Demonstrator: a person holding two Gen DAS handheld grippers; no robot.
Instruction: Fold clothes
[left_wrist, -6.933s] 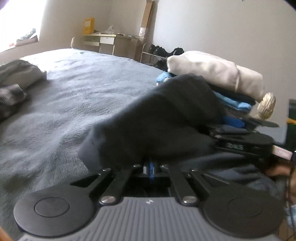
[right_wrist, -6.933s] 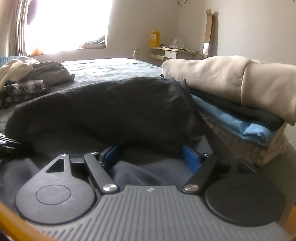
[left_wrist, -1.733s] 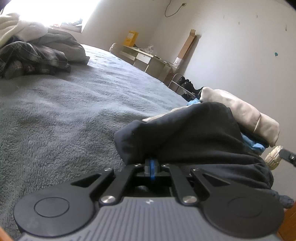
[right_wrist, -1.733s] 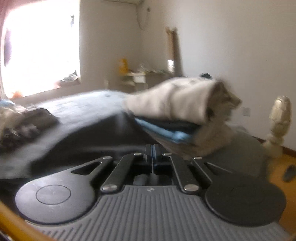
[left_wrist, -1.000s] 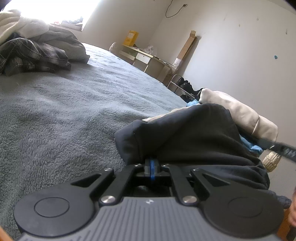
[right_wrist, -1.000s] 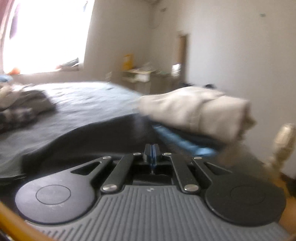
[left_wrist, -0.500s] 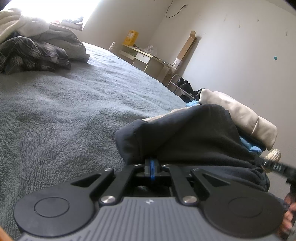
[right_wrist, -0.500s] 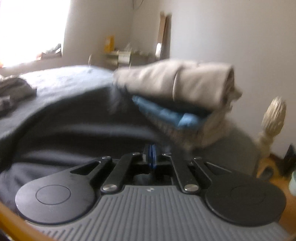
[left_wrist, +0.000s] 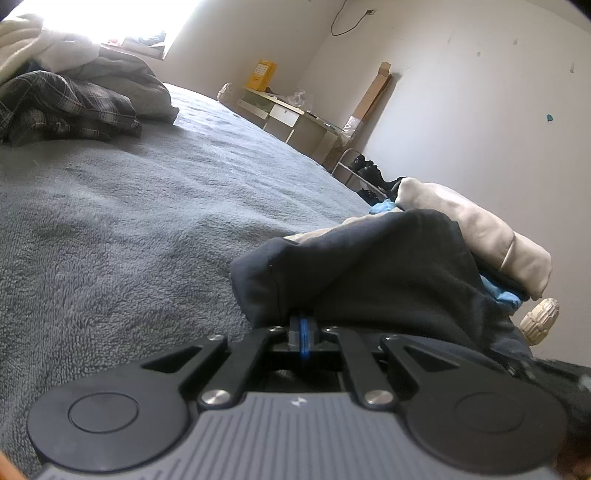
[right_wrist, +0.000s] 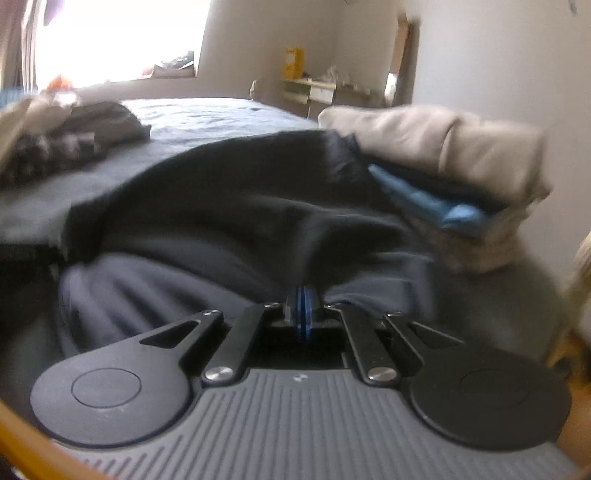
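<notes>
The left gripper (left_wrist: 303, 328) is pinched tight on the dark garment's (left_wrist: 373, 266) folded edge. The right gripper (right_wrist: 303, 306) (blurred) is likewise clamped on it. The garment lies on the bed (left_wrist: 129, 206), against a stack of folded clothes (right_wrist: 443, 155).

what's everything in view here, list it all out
dark garment: 1, navy-black, near edge of bed, pinched by both grippers
folded stack: 1, beige on top with blue beneath, beside the dark garment
unfolded pile: 1, plaid, grey and white, far side of bed
bed cover: 1, grey, under everything
desk: 1, pale, by far wall
yellow box: 1, on the desk
cardboard: 1, brown, leaning on wall
bedpost knob: 1, cream, bed corner
left gripper: 1, black, shut on garment
right gripper: 1, black, shut on garment
</notes>
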